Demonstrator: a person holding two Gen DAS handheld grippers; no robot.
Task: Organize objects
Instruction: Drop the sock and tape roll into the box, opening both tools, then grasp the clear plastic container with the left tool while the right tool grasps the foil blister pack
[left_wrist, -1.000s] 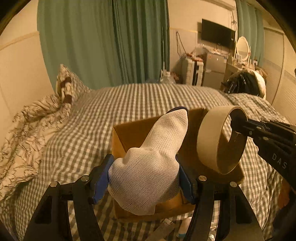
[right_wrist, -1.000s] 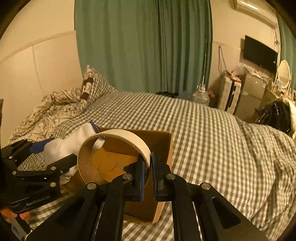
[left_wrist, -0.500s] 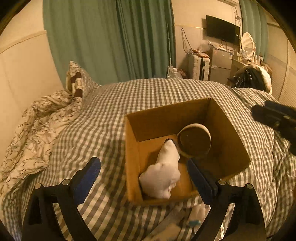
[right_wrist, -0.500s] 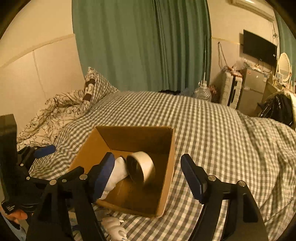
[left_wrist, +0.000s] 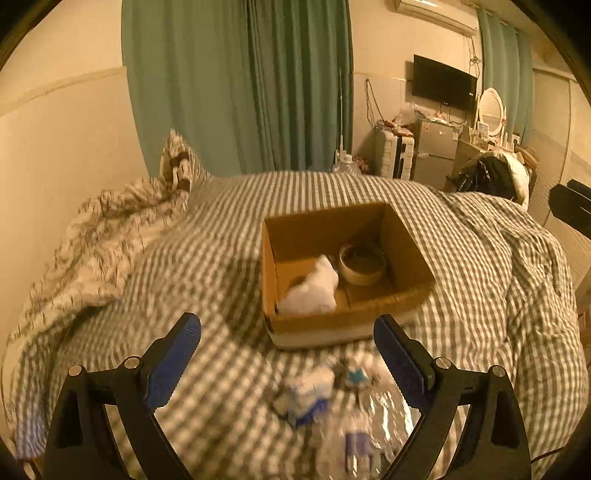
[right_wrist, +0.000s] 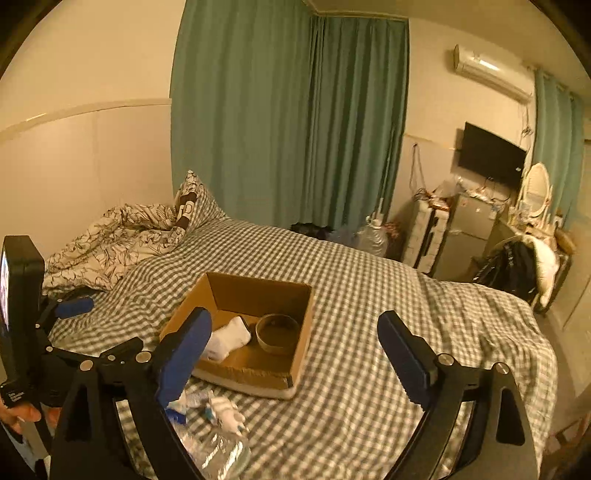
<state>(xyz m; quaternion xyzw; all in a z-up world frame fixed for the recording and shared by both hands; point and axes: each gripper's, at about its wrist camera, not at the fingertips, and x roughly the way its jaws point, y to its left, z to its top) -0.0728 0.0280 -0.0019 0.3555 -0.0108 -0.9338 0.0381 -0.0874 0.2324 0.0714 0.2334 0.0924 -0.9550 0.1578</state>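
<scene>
An open cardboard box (left_wrist: 406, 254) (right_wrist: 303, 332) sits on the checked bed. Inside lie a white sock (left_wrist: 314, 288) (right_wrist: 229, 338) on the left and a tape roll (left_wrist: 362, 264) (right_wrist: 277, 332) on the right. My left gripper (left_wrist: 288, 360) is open and empty, held back above the bed in front of the box. My right gripper (right_wrist: 295, 354) is open and empty, also back from the box. Small loose items (left_wrist: 314, 395) (right_wrist: 218, 406) and a clear plastic bottle (left_wrist: 354, 439) (right_wrist: 218, 450) lie on the bed near me.
A crumpled patterned duvet (left_wrist: 92, 240) and a pillow (right_wrist: 192, 203) lie at the left by the wall. Green curtains (right_wrist: 288, 122), a fridge (left_wrist: 436, 147), a TV (right_wrist: 491, 158) and a chair with a dark bag (right_wrist: 517, 266) stand beyond the bed.
Both grippers opened and let go of the sock and the tape roll, which now lie in the box. Both grippers have since pulled back and up from the box.
</scene>
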